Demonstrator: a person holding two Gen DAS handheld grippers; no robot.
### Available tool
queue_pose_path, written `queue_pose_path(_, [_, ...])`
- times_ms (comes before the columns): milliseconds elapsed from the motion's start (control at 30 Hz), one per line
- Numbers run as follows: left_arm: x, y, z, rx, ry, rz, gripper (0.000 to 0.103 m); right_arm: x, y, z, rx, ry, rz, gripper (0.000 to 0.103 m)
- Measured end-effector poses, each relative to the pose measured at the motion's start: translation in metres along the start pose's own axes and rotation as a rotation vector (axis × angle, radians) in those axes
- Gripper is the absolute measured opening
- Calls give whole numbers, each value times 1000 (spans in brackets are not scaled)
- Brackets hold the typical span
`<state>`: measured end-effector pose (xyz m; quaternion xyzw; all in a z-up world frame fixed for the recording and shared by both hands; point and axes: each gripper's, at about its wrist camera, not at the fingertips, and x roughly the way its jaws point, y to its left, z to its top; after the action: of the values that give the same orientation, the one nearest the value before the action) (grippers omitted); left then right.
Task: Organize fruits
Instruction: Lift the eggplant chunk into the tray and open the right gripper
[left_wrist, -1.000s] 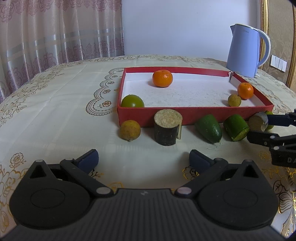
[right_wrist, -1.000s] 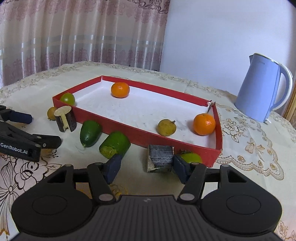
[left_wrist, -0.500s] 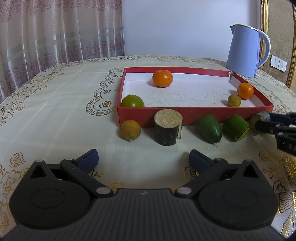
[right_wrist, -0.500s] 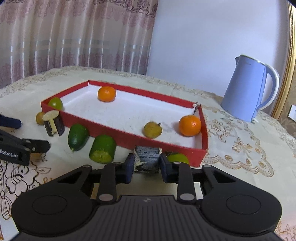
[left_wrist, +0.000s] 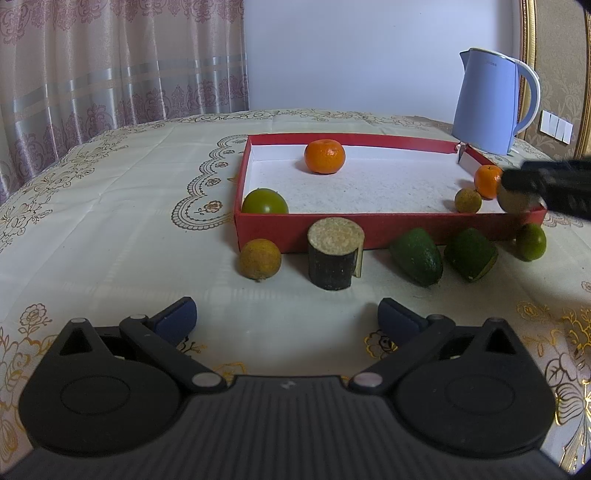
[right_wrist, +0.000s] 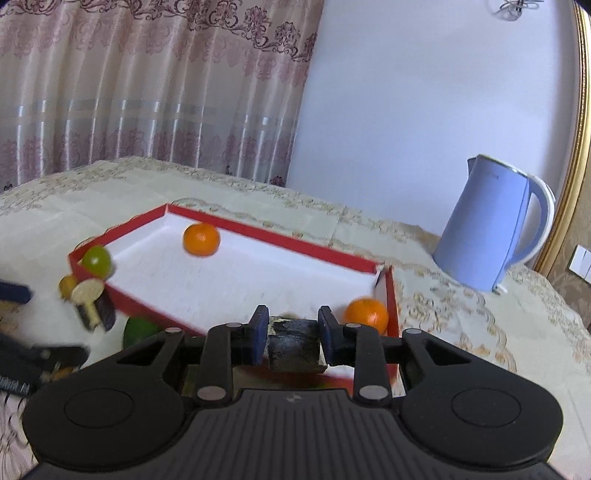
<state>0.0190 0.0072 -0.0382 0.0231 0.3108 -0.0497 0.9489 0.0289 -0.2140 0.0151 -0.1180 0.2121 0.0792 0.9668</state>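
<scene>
A red tray holds two oranges, a green fruit and a small brown fruit. In front of it lie a brown fruit, a dark cut stump piece, an avocado, a cut green piece and a green fruit. My right gripper is shut on a dark stump piece, lifted over the tray's near right corner; it shows in the left wrist view. My left gripper is open and empty above the cloth, short of the stump.
A blue kettle stands behind the tray's right end. The table has an embroidered cream cloth. Curtains hang behind at the left.
My right gripper closed on the dark stump piece by the tray's right corner and lifted it up over the tray's edge. My left gripper has not moved.
</scene>
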Motion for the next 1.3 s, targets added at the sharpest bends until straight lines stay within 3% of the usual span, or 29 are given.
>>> queue_pose_path(267, [0,0,0,-1,0,-1,103,62,-11,29,13,68,-47,28])
queue_pose_path(500, [0,0,0,-1,0,-1,103,118,-24,33,78,187,-72,28])
queue_pose_path(767, [0,0,0,-2,0,-1,103,131,-28,40,97,218,-76,29])
queue_pose_path(833, [0,0,0,-1,0,-1,103,129,-31,39,110,215,-78,35])
queue_pose_path(933, [0,0,0,-1,0,-1,103,114,-34,37,131,170,-80,74])
queue_pose_path(967, [0,0,0,-1,0,-1,103,106,-35,36,133,142,-90,77])
queue_pose_path(1100, [0,0,0,-1,0,-1,103,66,-35,24,120,53,-132,77])
queue_pose_path(1300, [0,1,0,-1,0,-1,103,9,-35,-16,176,20,-54,77])
